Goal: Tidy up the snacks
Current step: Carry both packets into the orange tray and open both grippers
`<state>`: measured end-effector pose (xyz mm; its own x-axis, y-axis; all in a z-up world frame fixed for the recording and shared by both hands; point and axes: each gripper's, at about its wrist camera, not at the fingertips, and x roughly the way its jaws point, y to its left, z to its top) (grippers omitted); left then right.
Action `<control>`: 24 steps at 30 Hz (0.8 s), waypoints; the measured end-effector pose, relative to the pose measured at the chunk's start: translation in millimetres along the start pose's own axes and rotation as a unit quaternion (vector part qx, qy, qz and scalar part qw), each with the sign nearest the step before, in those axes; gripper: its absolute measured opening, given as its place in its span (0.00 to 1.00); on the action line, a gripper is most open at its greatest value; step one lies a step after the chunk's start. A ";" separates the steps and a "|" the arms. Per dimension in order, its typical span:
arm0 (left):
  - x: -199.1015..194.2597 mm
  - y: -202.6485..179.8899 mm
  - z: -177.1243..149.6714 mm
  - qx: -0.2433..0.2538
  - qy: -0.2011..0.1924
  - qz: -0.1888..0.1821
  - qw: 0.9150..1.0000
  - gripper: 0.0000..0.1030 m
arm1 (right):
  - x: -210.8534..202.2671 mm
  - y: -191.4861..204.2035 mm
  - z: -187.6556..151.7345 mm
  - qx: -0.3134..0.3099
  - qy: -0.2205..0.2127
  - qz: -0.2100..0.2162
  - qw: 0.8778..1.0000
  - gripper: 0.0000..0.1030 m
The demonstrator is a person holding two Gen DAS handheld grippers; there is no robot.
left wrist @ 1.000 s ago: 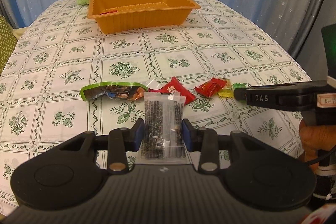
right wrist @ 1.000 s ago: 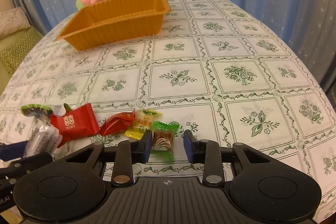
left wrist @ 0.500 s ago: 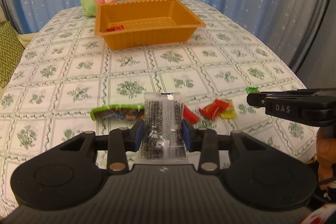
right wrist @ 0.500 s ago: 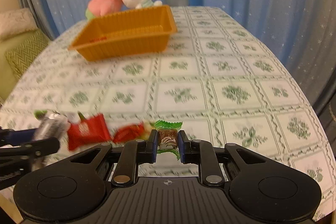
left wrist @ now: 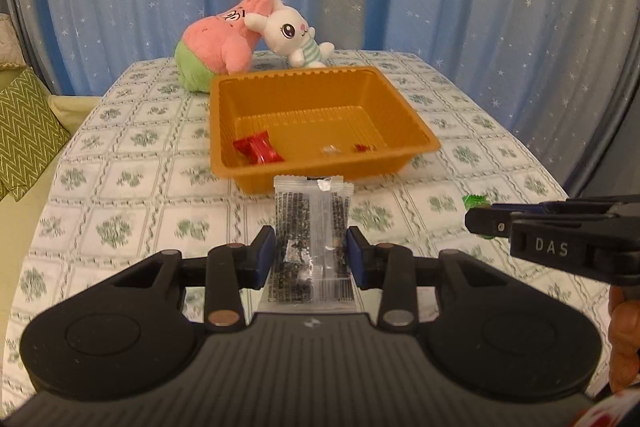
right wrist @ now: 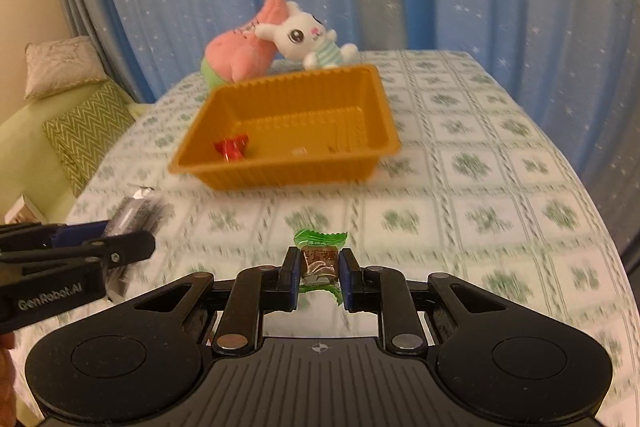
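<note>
My left gripper is shut on a clear packet of black snack sticks, held up in front of the orange tray. In the right wrist view my right gripper is shut on a green-wrapped candy, lifted above the cloth. The orange tray sits mid-table and holds a red candy and two small bits. Each gripper shows in the other's view: the right one at the right edge with the green wrapper peeking out, the left one at the left with the packet.
Two plush toys, a pink star and a white rabbit, lean behind the tray at the table's far end. Blue star curtains hang behind. A green zigzag cushion lies left of the table. A hand shows at the right edge.
The right gripper closed on the green candy and lifted it. Both grippers rose and moved toward the tray; the loose snacks on the cloth dropped out of sight below.
</note>
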<state>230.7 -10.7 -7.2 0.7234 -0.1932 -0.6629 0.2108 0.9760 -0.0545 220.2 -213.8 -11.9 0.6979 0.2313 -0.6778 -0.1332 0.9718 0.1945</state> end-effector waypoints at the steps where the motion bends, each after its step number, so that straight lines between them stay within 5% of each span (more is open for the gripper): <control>1: 4.1 2.4 5.5 -0.001 0.000 0.000 1.000 0.34 | 4.0 0.2 8.2 -0.001 -0.001 0.003 1.000 0.20; 14: 74.3 22.2 73.6 -0.004 -0.005 0.001 1.000 0.34 | 75.8 -4.9 102.3 -0.011 -0.007 0.016 1.000 0.20; 24: 124.2 28.0 96.4 -0.008 0.008 0.011 1.000 0.34 | 123.6 -11.1 127.5 -0.012 0.012 0.011 1.000 0.20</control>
<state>389.8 -17.0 -19.1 0.7170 -0.1692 -0.6762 0.1842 0.9816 -0.0503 397.6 -201.8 -7.5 0.6772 0.2536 -0.6907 -0.1657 0.9672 0.1926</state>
